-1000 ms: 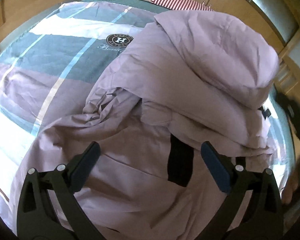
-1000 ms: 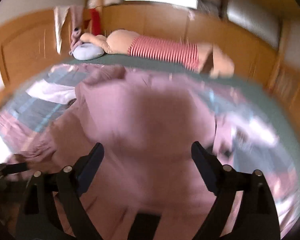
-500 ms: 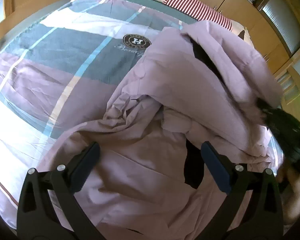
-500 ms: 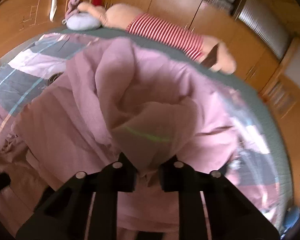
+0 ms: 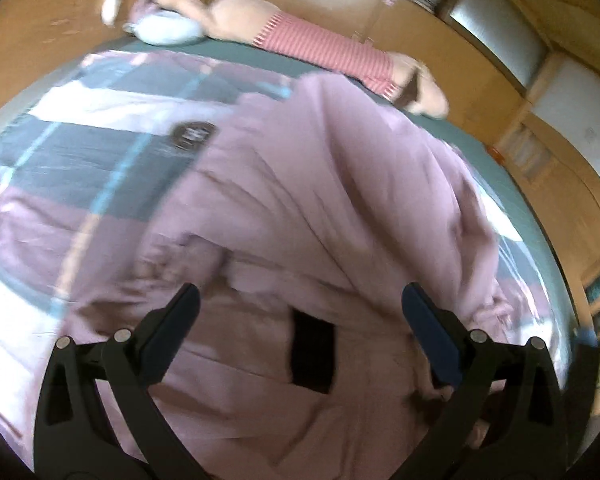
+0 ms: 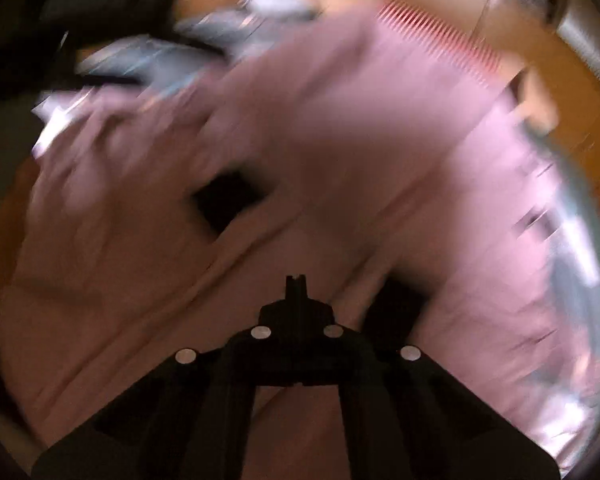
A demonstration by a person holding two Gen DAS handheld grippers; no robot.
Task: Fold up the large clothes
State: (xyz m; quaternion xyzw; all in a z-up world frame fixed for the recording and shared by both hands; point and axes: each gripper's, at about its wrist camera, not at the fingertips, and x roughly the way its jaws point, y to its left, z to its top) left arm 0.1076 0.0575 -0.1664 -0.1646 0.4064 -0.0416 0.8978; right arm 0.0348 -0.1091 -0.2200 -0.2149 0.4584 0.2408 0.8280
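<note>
A pink-mauve padded jacket (image 5: pixel 324 216) lies crumpled across the middle and lower part of the left wrist frame, on a plaid bedspread (image 5: pixel 80 160) that covers the bed — a black patch (image 5: pixel 313 354) shows on it low in the frame. The left gripper (image 5: pixel 300 312) hangs over it with fingers (image 5: pixel 176 320) wide apart, gripping nothing. The right gripper (image 6: pixel 296 284) has its fingers pressed together over the same jacket (image 6: pixel 340 140) — whether cloth is pinched between them cannot be told through the blur.

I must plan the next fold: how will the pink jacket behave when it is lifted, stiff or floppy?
Probably floppy: the pink jacket lies in soft creases and bulges on the bed cover. It looks puffy, so likely light yet bulky. A lifted edge would probably sag and drag the rest.
</note>
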